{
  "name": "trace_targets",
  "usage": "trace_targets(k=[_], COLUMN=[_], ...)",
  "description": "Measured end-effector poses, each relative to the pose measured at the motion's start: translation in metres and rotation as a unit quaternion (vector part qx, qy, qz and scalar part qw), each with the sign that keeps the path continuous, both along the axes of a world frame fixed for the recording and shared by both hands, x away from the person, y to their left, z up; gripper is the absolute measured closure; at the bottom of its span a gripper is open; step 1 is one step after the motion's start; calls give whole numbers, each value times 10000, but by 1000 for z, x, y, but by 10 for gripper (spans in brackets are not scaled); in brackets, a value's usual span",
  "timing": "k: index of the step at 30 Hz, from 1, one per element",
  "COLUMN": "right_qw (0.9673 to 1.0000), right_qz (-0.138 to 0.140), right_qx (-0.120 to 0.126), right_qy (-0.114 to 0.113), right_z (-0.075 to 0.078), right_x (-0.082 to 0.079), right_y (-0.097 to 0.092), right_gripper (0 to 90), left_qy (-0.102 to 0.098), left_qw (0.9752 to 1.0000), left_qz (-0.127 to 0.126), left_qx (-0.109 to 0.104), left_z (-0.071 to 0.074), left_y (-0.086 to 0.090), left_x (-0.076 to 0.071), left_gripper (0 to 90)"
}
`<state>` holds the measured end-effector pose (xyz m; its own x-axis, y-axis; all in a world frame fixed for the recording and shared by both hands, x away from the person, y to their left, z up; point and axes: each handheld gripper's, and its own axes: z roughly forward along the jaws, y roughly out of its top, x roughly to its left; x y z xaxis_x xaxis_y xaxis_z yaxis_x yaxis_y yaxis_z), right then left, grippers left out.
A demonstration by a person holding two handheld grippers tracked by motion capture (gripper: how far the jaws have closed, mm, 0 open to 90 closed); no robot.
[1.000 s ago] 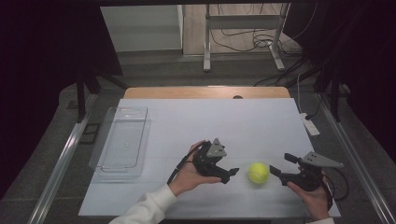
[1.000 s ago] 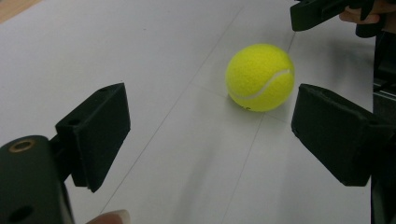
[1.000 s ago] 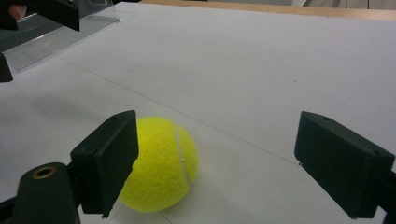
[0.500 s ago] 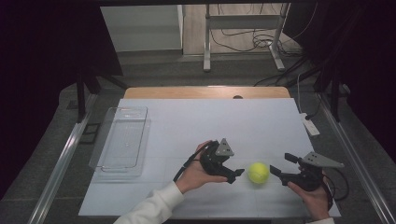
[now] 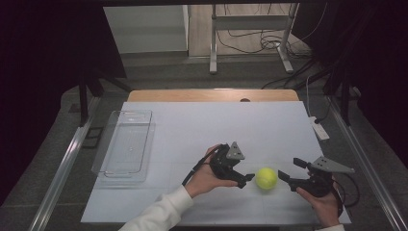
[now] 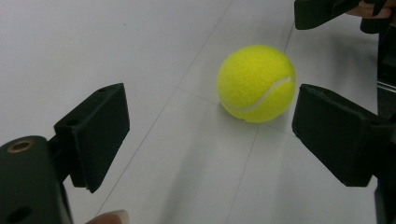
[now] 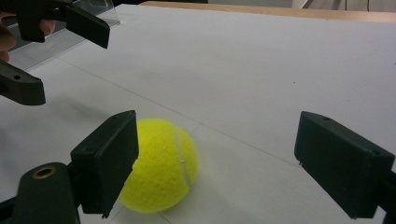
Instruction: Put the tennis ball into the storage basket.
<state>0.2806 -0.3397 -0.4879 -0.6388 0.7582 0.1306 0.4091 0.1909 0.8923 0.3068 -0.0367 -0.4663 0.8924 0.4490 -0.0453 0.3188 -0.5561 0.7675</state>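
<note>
A yellow tennis ball (image 5: pixel 266 178) rests on the white table top (image 5: pixel 216 125) near its front edge, between my two grippers. My left gripper (image 5: pixel 244 179) lies just left of the ball and points at it, jaws open. In the left gripper view the ball (image 6: pixel 256 83) sits a little ahead of the left gripper (image 6: pixel 210 121), close to its right-hand jaw and untouched. My right gripper (image 5: pixel 289 169) stands open just right of the ball. In the right gripper view the ball (image 7: pixel 163 163) lies low between the open jaws of the right gripper (image 7: pixel 217 158), close beside the left-hand one.
A clear plastic tray (image 5: pixel 124 144) lies on the left part of the table. A small white device (image 5: pixel 318 128) sits at the table's right edge. Metal rails run along both sides of the table, and a wooden strip (image 5: pixel 211 95) borders the far edge.
My left gripper has edged slightly to the right, closer to the ball. The ball and the right gripper have stayed where they were.
</note>
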Motion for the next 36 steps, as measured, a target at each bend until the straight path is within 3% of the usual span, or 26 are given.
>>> trace_targets(k=[28, 36], right_qw=[9999, 9999], right_qz=[-134, -164], right_qx=[-8, -12], right_qy=[9, 12], right_z=[-1, -1], right_x=[1, 1], right_y=[-2, -3], right_gripper=[138, 139], left_qy=[300, 353], left_qw=[9988, 9979], left_qz=[-379, -532], left_qx=[15, 130], left_z=[-6, -10], left_y=[-30, -44], left_x=[5, 6], left_gripper=[113, 96])
